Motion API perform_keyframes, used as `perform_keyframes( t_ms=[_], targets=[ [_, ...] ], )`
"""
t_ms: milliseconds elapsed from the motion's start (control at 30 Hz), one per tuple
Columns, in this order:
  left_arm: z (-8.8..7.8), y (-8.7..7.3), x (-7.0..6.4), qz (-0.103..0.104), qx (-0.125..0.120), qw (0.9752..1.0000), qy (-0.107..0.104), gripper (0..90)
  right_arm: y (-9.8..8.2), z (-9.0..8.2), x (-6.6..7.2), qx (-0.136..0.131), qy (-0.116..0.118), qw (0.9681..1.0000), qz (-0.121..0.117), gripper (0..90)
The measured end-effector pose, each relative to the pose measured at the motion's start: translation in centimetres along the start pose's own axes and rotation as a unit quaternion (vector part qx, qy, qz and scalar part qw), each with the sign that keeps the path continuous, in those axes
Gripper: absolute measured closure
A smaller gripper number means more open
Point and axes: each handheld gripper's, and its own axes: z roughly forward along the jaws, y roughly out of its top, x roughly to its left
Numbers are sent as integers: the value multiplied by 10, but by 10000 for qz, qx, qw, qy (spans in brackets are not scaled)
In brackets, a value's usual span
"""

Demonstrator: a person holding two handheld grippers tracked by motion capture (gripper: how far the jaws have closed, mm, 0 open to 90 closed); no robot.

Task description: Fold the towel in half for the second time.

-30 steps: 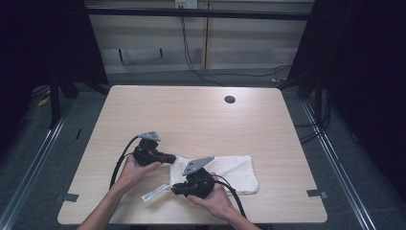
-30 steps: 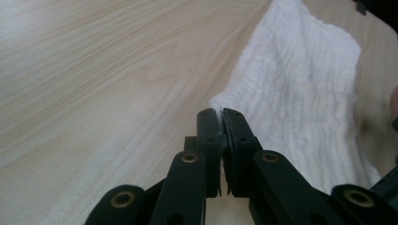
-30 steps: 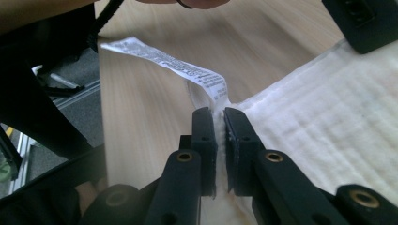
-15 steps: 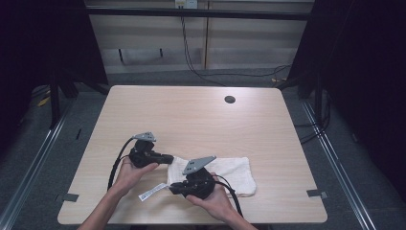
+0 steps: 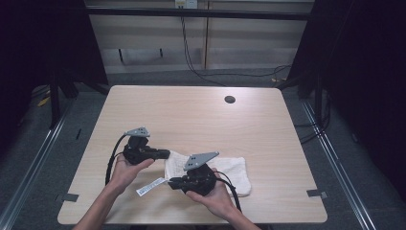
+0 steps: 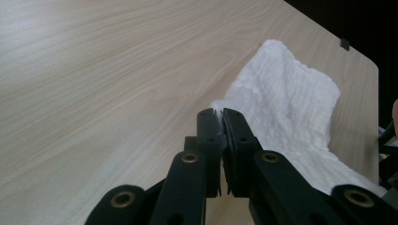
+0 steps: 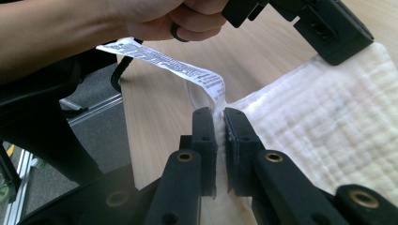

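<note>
A white towel (image 5: 225,170) of waffle-textured cloth lies on the pale wooden table in the lower middle of the high view. Its right part rests flat, with a rounded edge at the lower right. Its left edge is lifted, pinched at two corners. In the left gripper view the towel (image 6: 286,108) runs from the frame's centre to the upper right, rumpled, one corner caught between the black jaws. In the right gripper view the towel (image 7: 328,117) fills the right side, showing a quilted weave. A long white care label (image 7: 164,63) with printed text juts from the clamped corner towards the upper left.
</note>
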Motion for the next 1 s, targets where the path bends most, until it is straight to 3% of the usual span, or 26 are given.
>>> perform_keyframes(
  t_ms=[267,433,600,733,867,1000],
  targets=[
    [-8,7,1,-44,-24,10000,-13,864,8,-7,-1,-157,8,9999,13,836],
    [-14,18,0,51,82,9999,131,864,17,-6,0,-249,-3,9997,-6,837],
    [-26,28,3,49,7,9996,263,865,37,-2,4,-373,-40,9992,-131,839],
    [-30,20,5,-9,-176,9995,259,865,42,7,5,-398,49,9991,-122,839],
    [-23,7,8,-127,-203,9993,290,865,33,15,5,-330,39,9994,-123,839],
    [-17,9,7,-155,-289,9993,170,865,27,12,3,-409,9,9991,-71,839]
  ],
)
